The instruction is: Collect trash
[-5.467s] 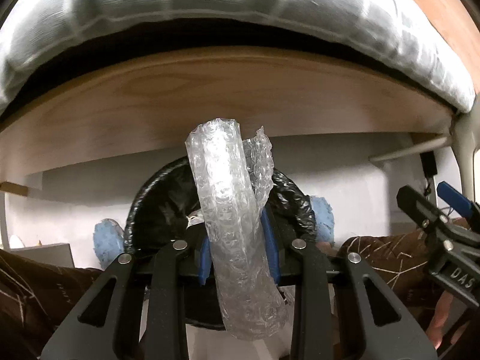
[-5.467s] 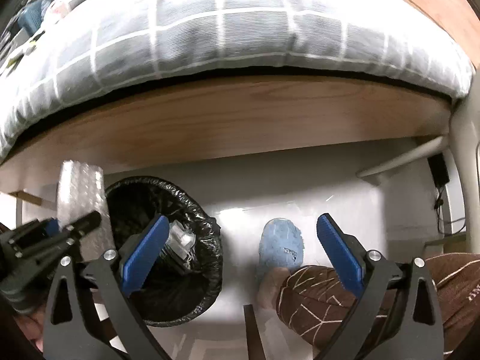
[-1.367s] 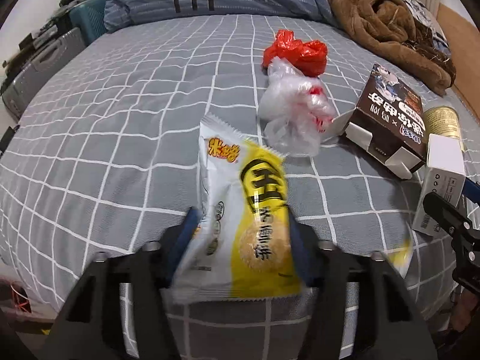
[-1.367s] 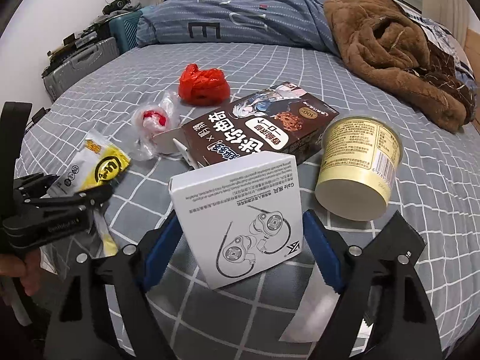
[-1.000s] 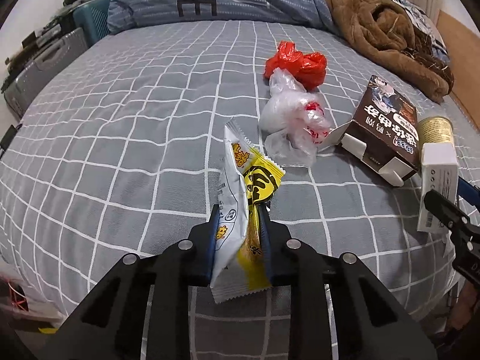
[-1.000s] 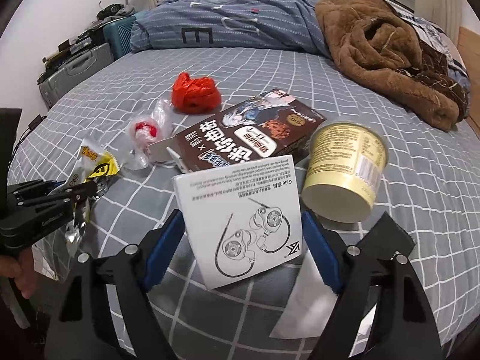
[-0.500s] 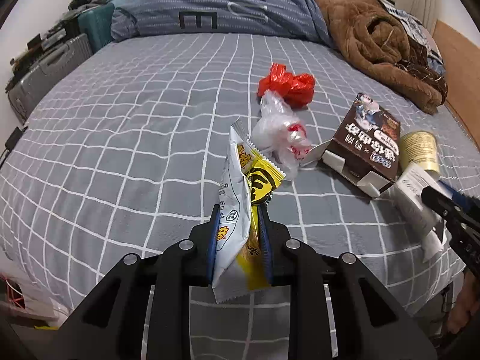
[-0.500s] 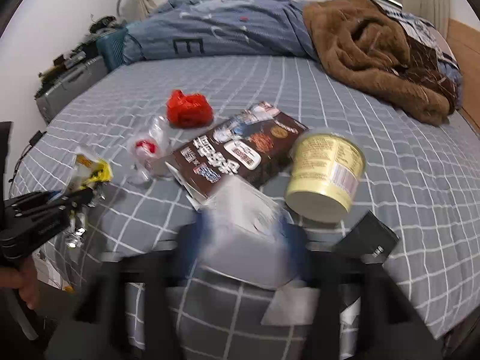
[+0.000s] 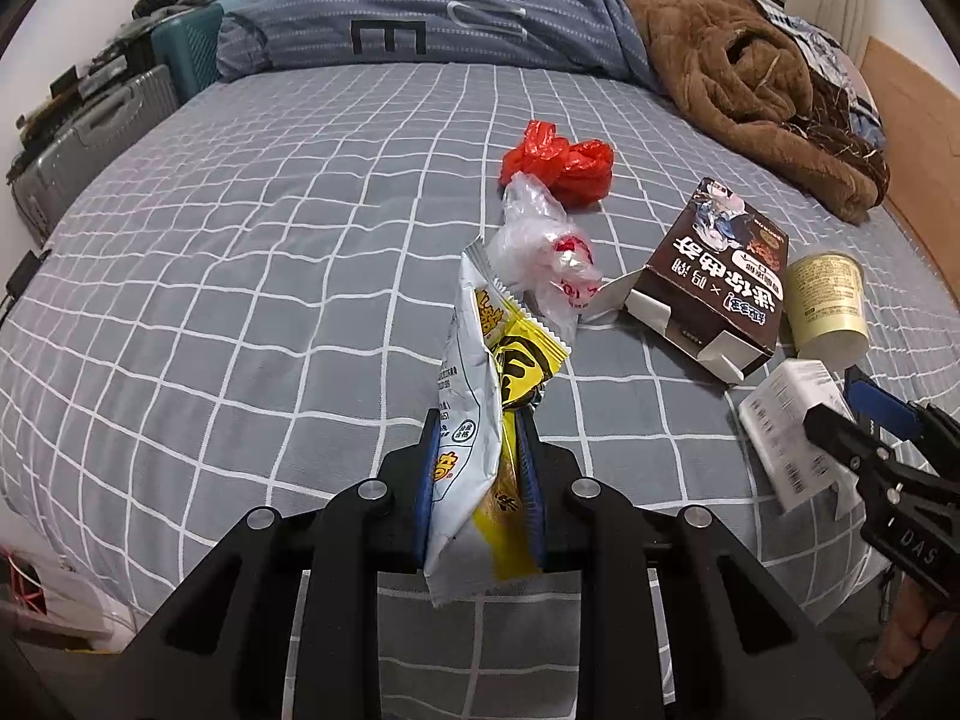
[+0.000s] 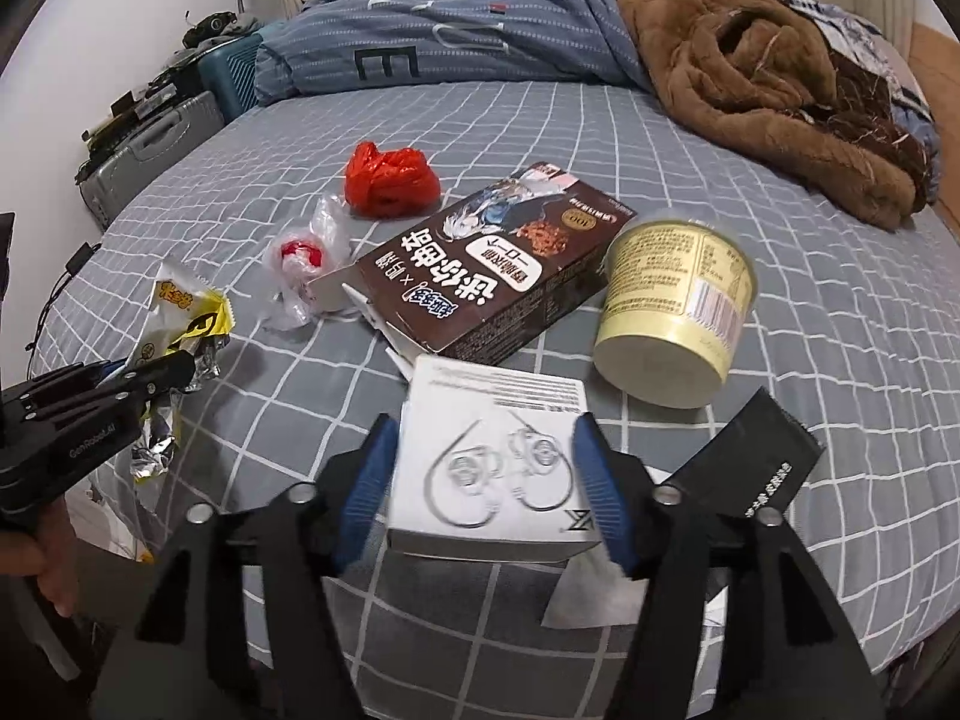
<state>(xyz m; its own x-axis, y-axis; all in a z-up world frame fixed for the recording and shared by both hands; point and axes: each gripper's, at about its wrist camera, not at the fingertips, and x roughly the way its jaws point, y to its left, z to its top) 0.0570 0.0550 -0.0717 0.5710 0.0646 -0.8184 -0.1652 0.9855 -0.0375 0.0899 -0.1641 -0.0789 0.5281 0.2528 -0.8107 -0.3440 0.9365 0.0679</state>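
Between its blue pads, the left gripper [image 9: 477, 468] clamps a yellow-and-white snack wrapper [image 9: 480, 402] upright above the grey checked bed [image 9: 240, 276]. To its right, the right gripper [image 10: 483, 474] grips a white earphone box [image 10: 492, 468]; ahead lie a brown carton [image 10: 480, 282], a cup [image 10: 678, 312] and a red bag [image 10: 390, 180].

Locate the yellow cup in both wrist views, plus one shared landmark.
Left wrist: yellow cup at far right, beside the brown box.
Right wrist: yellow cup right of centre, lying on its side above the right gripper.
Shared landmark: red bag.
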